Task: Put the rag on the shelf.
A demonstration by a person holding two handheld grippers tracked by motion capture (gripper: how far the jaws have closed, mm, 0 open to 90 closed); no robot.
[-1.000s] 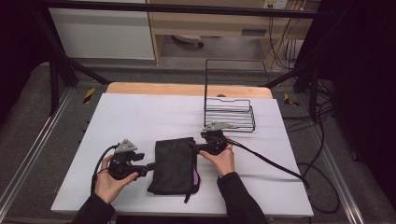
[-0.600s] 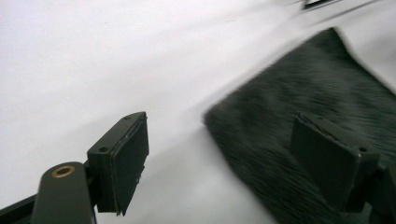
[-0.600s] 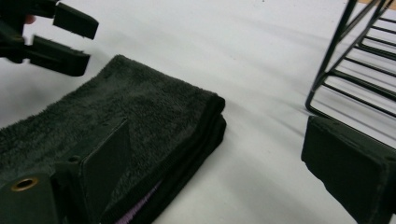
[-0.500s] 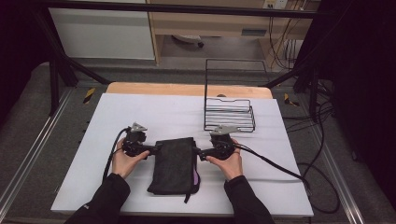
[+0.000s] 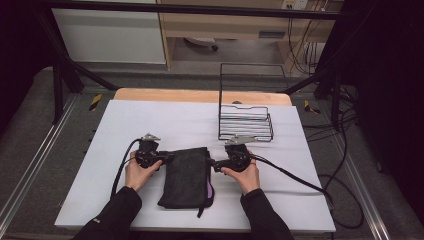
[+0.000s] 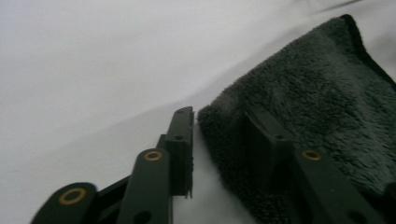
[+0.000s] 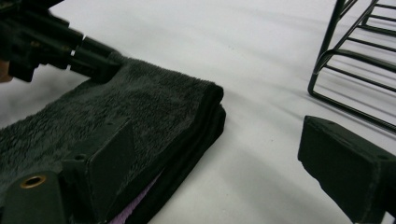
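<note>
A folded dark grey towel [image 5: 187, 177] lies on the white table [image 5: 165, 120], with a strip of purple [image 5: 210, 189] showing at its right edge. My left gripper [image 5: 167, 156] is at the towel's far left corner. Its jaws have just been closing and straddle that corner [image 6: 219, 116]: one jaw rests on the towel [image 6: 327, 93], the other stands a sliver off its edge on the table. My right gripper [image 5: 214, 164] is at the far right corner, open wide [image 7: 219, 149], one jaw over the towel [image 7: 154, 102] and one over bare table.
A black wire rack [image 5: 246, 122] stands just beyond the right gripper, its foot close by [image 7: 341, 51]. Cables trail from both grippers across the table. The left gripper [image 7: 93, 58] shows at the far side in the right gripper view.
The left hand has moved away from the person and in toward the towel's far left corner, and its jaws now straddle it. The right hand has hardly shifted.
</note>
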